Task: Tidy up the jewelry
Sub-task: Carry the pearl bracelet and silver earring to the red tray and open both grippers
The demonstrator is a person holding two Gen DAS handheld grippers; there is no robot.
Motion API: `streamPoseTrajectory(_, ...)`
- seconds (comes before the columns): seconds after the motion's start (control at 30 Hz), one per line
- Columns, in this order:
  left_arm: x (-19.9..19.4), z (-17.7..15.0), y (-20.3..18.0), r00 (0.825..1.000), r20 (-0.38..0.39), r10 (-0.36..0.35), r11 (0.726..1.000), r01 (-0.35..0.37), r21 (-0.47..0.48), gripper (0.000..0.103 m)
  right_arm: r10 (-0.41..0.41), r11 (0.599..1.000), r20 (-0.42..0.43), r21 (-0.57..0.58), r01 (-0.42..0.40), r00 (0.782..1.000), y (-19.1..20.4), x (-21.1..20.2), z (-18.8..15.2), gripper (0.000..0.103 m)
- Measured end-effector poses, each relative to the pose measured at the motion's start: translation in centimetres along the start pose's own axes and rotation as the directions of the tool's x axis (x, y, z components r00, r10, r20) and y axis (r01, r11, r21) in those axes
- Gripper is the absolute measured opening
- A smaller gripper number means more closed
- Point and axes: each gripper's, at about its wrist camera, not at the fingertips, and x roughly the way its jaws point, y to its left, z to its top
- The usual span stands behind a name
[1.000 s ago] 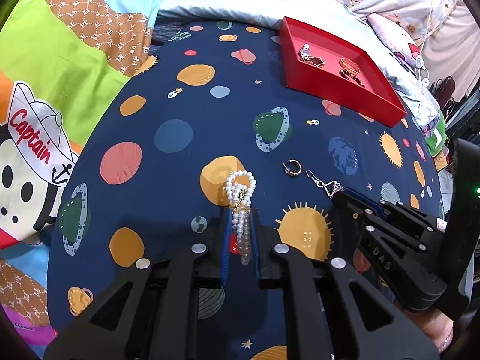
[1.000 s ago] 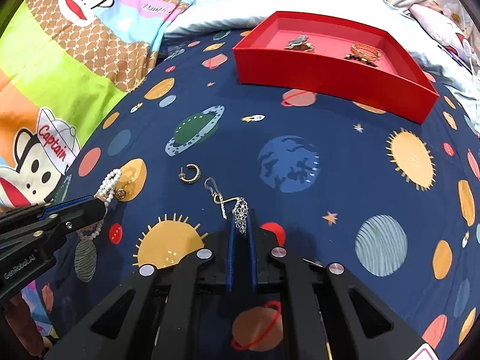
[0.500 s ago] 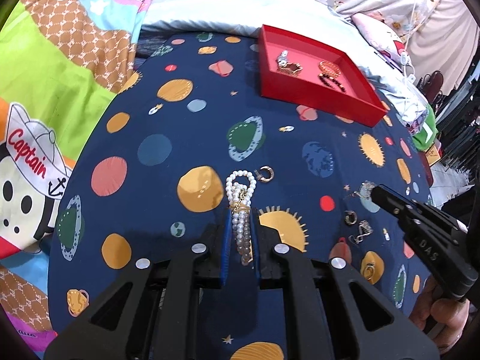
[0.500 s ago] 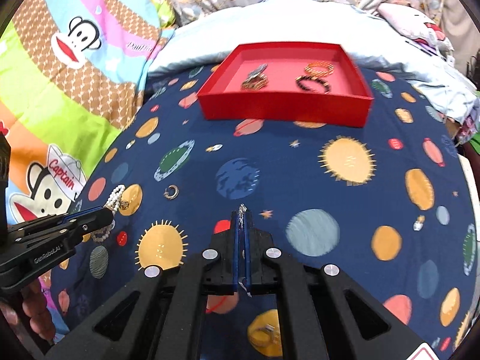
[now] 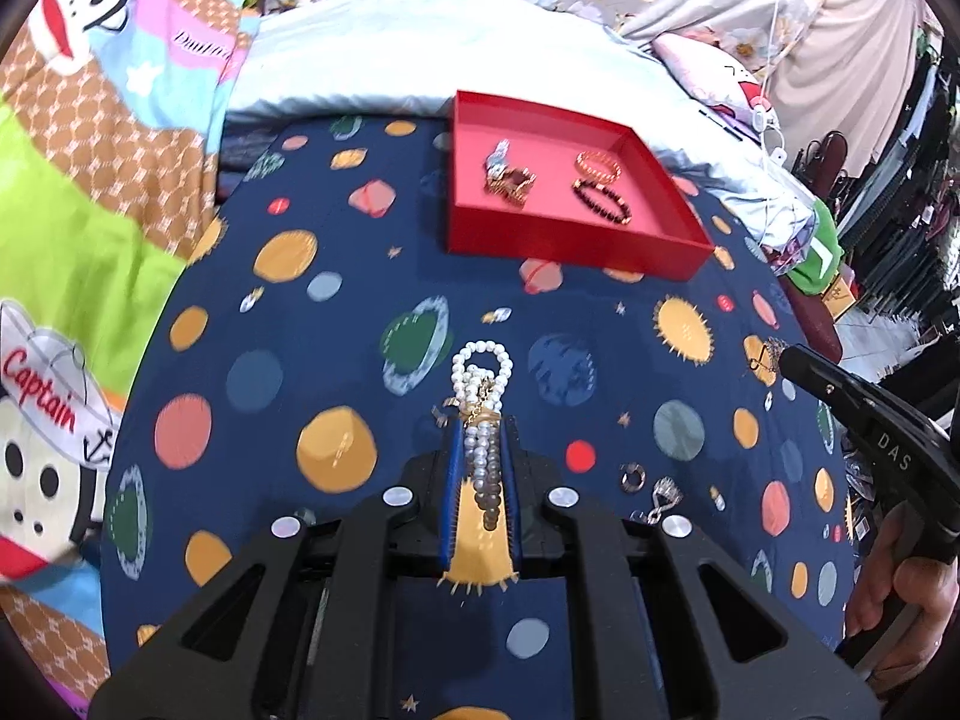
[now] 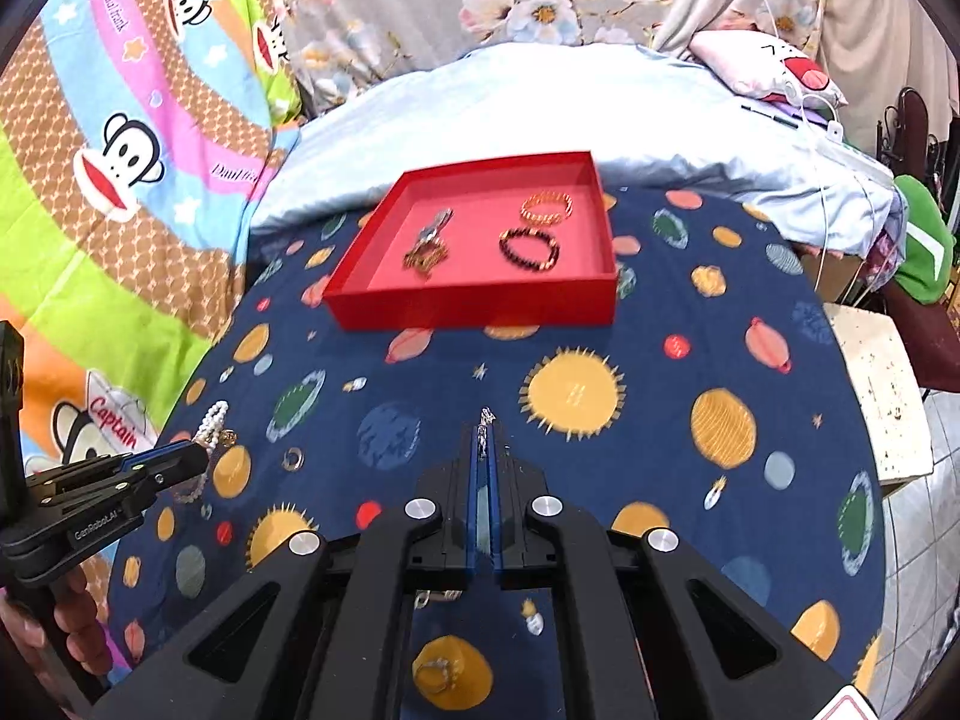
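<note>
Gripping a white pearl bracelet (image 5: 483, 414) between the blue pads, left gripper (image 5: 480, 438) at lower centre of the left wrist view, loop of pearls poking out past the fingertips, above the navy planet-print cloth (image 5: 360, 312). Pinching a thin silver earring (image 6: 485, 420) at lower centre of the right wrist view, right gripper (image 6: 483, 438) clamped nearly flat on it, just a sliver of metal showing beyond the tips. Sitting in the upper middle of both frames, red tray (image 6: 474, 306) on the cloth, well apart from both grippers. Holding a gold bangle (image 6: 546, 207), a dark beaded bracelet (image 6: 529, 247) and a tangled gold-and-silver piece (image 6: 427, 243) inside. Lying loose on the cloth at lower right of the left view, a small hoop earring (image 5: 631, 477) and a silver drop earring (image 5: 663, 495) just beside it. Peeking in at the right edge, a hand (image 5: 900, 588) on the right gripper's handle.
</note>
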Motion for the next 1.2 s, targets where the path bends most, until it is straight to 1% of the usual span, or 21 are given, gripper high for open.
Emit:
streamPoseTrajectory(0.1, 0.2, 1.5, -0.5, 1.0, 0.015, -0.009, 1.0, 0.009, 0.015, 0.011, -0.006, 1.0, 0.023, -0.007, 0.006, 1.0, -0.4, 0.1, 1.6, 0.003)
streamPoseTrajectory(0.23, 0.6, 4.5, -1.5, 0.998, 0.053, -0.026, 0.999, 0.023, 0.043, 0.011, 0.0, 1.0, 0.056, -0.015, 0.001, 0.998, -0.9, 0.9, 4.6, 0.003)
streamPoseTrajectory(0.37, 1.9, 9.0, -2.9, 0.994, 0.096, -0.044, 0.996, 0.036, 0.081, 0.011, 0.01, 0.999, 0.074, -0.037, -0.008, 0.997, -0.8, 2.9, 8.0, 0.003)
streamPoseTrajectory(0.43, 2.7, 11.2, -3.7, 0.992, 0.118, -0.047, 0.994, 0.034, 0.105, 0.011, 0.017, 0.999, 0.075, -0.041, -0.014, 0.997, -0.9, 4.6, 10.1, 0.003)
streamPoseTrajectory(0.47, 3.4, 12.5, -4.2, 0.99, 0.132, -0.047, 0.992, 0.032, 0.118, 0.011, 0.017, 0.999, 0.077, -0.041, -0.014, 0.997, -0.9, 5.1, 10.8, 0.003)
streamPoseTrajectory(0.57, 6.2, 16.3, -5.3, 0.989, 0.141, -0.05, 0.989, 0.029, 0.145, 0.011, 0.025, 0.999, 0.071, -0.032, -0.023, 0.997, -1.2, 7.8, 13.2, 0.003)
streamPoseTrajectory(0.63, 8.7, 18.6, -6.0, 0.99, 0.126, -0.068, 0.986, 0.048, 0.157, 0.011, 0.035, 0.999, 0.06, -0.016, -0.034, 0.998, -1.5, 9.7, 14.6, 0.003)
streamPoseTrajectory(0.73, 12.0, 20.8, -6.8, 0.992, 0.098, -0.078, 0.985, 0.061, 0.164, 0.011, 0.039, 0.999, 0.041, -0.007, -0.039, 0.998, -1.9, 12.6, 16.4, 0.003)
streamPoseTrajectory(0.77, 13.3, 21.5, -7.0, 0.994, 0.089, -0.068, 0.985, 0.053, 0.163, 0.011, 0.042, 0.999, 0.035, -0.005, -0.042, 0.998, -2.0, 13.2, 16.7, 0.003)
streamPoseTrajectory(0.9, 17.5, 23.0, -7.3, 0.997, 0.029, -0.078, 0.984, 0.073, 0.16, 0.011, 0.052, 0.999, 0.004, 0.006, -0.052, 0.999, -2.4, 16.5, 18.1, 0.003)
streamPoseTrajectory(0.93, 18.7, 23.3, -7.4, 0.997, -0.002, -0.084, 0.983, 0.083, 0.161, 0.011, 0.051, 0.999, -0.002, 0.007, -0.051, 0.999, -2.5, 17.3, 18.2, 0.003)
streamPoseTrajectory(1.0, 20.4, 23.5, -7.3, 0.997, -0.032, -0.075, 0.983, 0.079, 0.163, 0.011, 0.05, 0.999, -0.009, 0.013, -0.05, 0.999, -2.8, 18.3, 18.4, 0.003)
streamPoseTrajectory(1.1, 21.6, 23.4, -6.8, 0.998, -0.038, -0.054, 0.984, 0.06, 0.166, 0.012, 0.048, 0.999, -0.019, 0.016, -0.048, 0.999, -3.1, 19.3, 18.3, 0.003)
streamPoseTrajectory(1.13, 21.7, 23.3, -6.6, 0.998, -0.035, -0.048, 0.985, 0.053, 0.163, 0.014, 0.049, 0.999, -0.022, 0.016, -0.049, 0.999, -3.1, 19.6, 18.3, 0.003)
streamPoseTrajectory(1.17, 21.7, 23.2, -6.3, 0.999, -0.03, -0.039, 0.987, 0.043, 0.158, 0.021, 0.052, 0.999, -0.024, 0.017, -0.051, 0.998, -3.2, 19.8, 18.3, 0.003)
streamPoseTrajectory(1.2, 21.8, 23.2, -6.0, 0.999, -0.026, -0.031, 0.988, 0.034, 0.149, 0.024, 0.056, 0.998, -0.026, 0.016, -0.055, 0.998, -3.1, 20.1, 18.4, 0.003)
